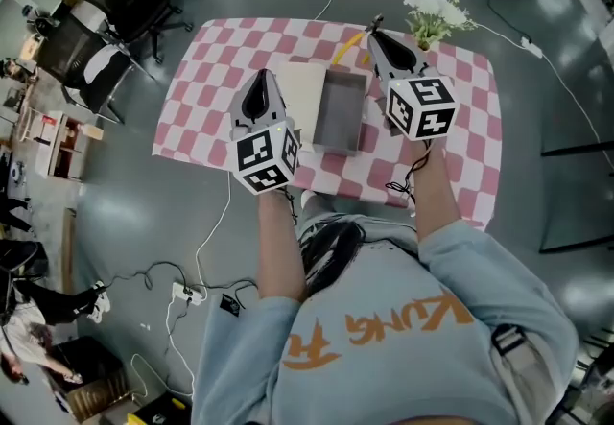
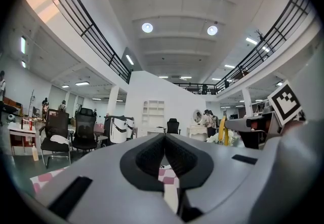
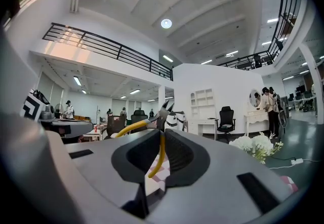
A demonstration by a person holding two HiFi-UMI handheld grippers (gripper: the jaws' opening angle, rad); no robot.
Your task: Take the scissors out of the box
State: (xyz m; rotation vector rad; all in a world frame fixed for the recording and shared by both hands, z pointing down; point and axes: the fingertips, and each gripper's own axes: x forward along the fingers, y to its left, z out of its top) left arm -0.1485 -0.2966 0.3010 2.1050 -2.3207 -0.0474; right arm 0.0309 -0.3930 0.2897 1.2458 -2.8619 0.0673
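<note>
Here, seen from the head view, a tabletop [image 1: 206,78] covered by a pink-and-white checked cloth carries an open grey box [image 1: 342,116], with a pale lid [image 1: 301,92] lying flat against the box's left side. The right gripper [image 1: 377,34] has its jaws closed on the scissors [image 1: 349,45]. The yellow handle shows just past the far right corner of the box, clear of its interior. In the right gripper view, that gripper [image 3: 161,139] clamps one yellow handle loop of the scissors [image 3: 132,127] between its dark pads. The second loop arcs to the left, and the dark metal blades point upward above the jaws. The left gripper [image 1: 261,80] is held over the near left part of the cloth, beside the lid. In the left gripper view its jaws [image 2: 164,154] are pressed together with nothing between them, and checked cloth shows below them. A bunch of white flowers [image 1: 436,14] stands at the far right of the tabletop, close to the right gripper.
</note>
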